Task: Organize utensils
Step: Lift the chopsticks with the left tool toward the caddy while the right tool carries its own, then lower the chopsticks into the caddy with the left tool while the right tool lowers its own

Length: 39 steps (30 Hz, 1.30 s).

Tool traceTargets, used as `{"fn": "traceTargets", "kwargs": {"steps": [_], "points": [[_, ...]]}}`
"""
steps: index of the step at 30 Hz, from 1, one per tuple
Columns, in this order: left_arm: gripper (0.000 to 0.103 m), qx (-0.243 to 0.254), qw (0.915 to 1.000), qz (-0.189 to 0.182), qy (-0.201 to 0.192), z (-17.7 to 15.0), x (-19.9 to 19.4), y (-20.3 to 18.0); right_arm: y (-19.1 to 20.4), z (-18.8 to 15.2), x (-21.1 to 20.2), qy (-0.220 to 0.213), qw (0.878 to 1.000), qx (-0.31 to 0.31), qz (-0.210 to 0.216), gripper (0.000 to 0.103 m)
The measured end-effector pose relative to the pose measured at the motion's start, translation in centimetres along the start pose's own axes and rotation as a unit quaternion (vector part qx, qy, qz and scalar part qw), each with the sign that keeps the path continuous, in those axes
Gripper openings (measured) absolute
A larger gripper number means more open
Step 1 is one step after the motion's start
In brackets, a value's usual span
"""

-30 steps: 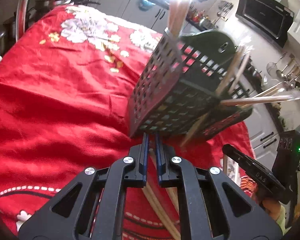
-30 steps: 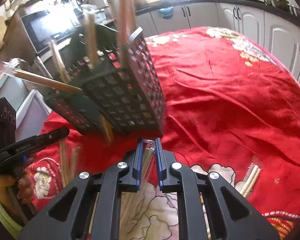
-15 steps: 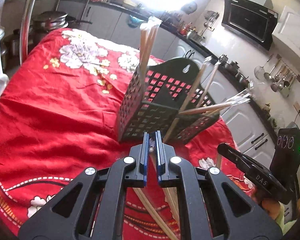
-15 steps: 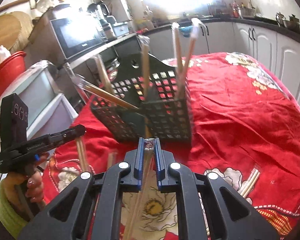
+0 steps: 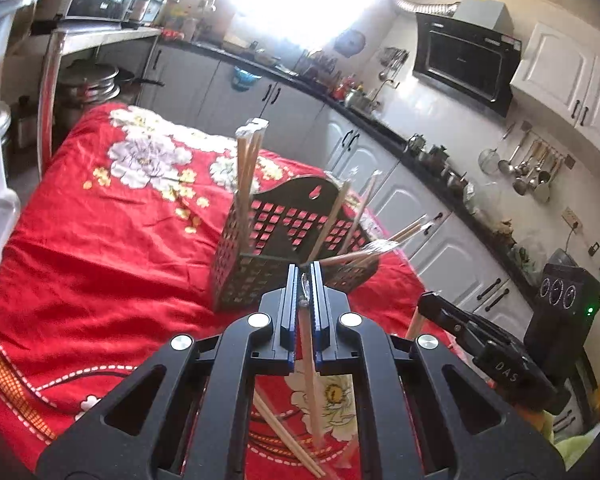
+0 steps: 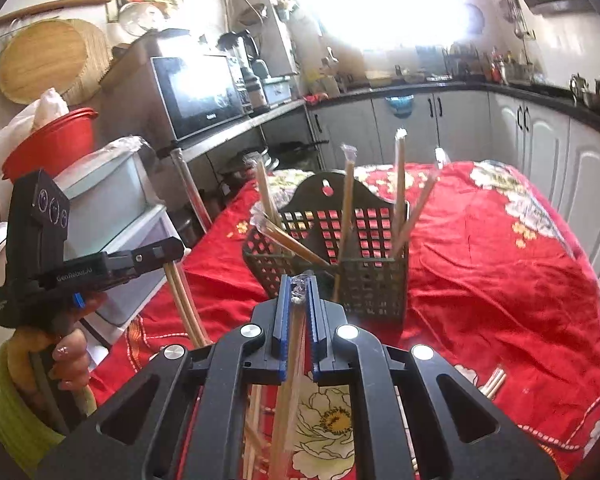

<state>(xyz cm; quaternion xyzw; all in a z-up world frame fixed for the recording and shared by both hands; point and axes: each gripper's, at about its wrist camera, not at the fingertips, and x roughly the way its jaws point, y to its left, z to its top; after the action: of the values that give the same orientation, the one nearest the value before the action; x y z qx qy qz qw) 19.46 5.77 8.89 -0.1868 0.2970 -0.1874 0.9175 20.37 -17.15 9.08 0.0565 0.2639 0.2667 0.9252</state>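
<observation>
Left wrist view: the left gripper [image 5: 304, 280] was clamped on a pair of wrapped wooden chopsticks [image 5: 309, 364], pinched near its top end, long axis hanging steeply down towards the red floral tablecloth [image 5: 92, 264]. The black perforated plastic utensil basket [image 5: 260, 272] stood directly ahead and slightly below, on the far side of the fingertips, already holding several wrapped pairs leaning at different angles. A few loose pairs [image 5: 288, 436] lay on the cloth below the gripper.

Right wrist view: the right gripper [image 6: 298, 288] was likewise closed on its own wrapped chopstick pair [image 6: 288, 380], held at the top with the length dropping beneath the jaws. The basket lay just beyond it, front wall nearest.

Judgement: both hands looked about equally near. Each pair was roughly vertical, so the coming move likely needs the lower tips carried forward over the rim, then lowered into a compartment.
</observation>
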Motion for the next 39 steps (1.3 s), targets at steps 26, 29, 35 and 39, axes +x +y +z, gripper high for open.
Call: {"fn": "traceTargets", "kwargs": {"steps": [26,29,35,39], "points": [[0.003,0.064,0.9958,-0.024,-0.061,6.8,-3.7,-4.4,-0.5,4.7,-4.2,-0.083,0.996,-0.02,-0.017,0.007],[0.003,0.072,0.9946,-0.025,-0.071,7.9,-4.1,-5.0,-0.7,5.3,-4.5,-0.091,0.995,-0.02,-0.019,0.007],[0.003,0.085,0.9916,-0.026,-0.094,9.6,-4.6,-6.1,-0.7,6.7,-4.9,-0.109,0.993,-0.026,-0.023,0.007],[0.003,0.09,0.9902,-0.027,-0.104,10.7,-4.5,-6.4,-0.8,7.8,-5.2,-0.122,0.992,-0.027,-0.025,0.007]]}}
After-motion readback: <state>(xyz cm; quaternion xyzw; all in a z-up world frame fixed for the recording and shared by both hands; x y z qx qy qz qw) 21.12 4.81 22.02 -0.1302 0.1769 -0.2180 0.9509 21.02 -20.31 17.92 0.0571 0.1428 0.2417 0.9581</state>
